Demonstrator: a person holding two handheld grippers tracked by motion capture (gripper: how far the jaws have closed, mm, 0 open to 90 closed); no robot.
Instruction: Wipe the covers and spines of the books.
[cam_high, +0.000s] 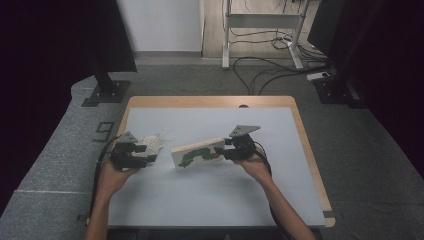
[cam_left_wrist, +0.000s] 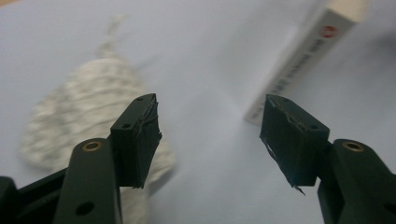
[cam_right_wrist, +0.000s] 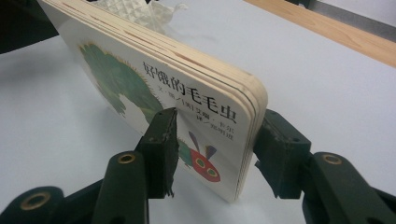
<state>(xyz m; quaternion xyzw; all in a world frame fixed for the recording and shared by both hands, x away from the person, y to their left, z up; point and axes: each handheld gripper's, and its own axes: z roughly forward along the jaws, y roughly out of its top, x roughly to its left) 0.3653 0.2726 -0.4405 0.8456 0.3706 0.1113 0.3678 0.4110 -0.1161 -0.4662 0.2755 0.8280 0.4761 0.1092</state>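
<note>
1. The book (cam_right_wrist: 159, 84) is gripped near one corner by the jaws of the right gripper (cam_high: 231, 151), so it is kept standing on its edge, mid-table.
2. The left gripper (cam_left_wrist: 210, 135) is held open with nothing between its jaws, perhaps to reach the book.
3. Farther left, a white cloth (cam_left_wrist: 88, 112) is left lying on the table (cam_high: 210, 195).

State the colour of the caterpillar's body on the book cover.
Green, on the book; clearest in the right gripper view.
</note>
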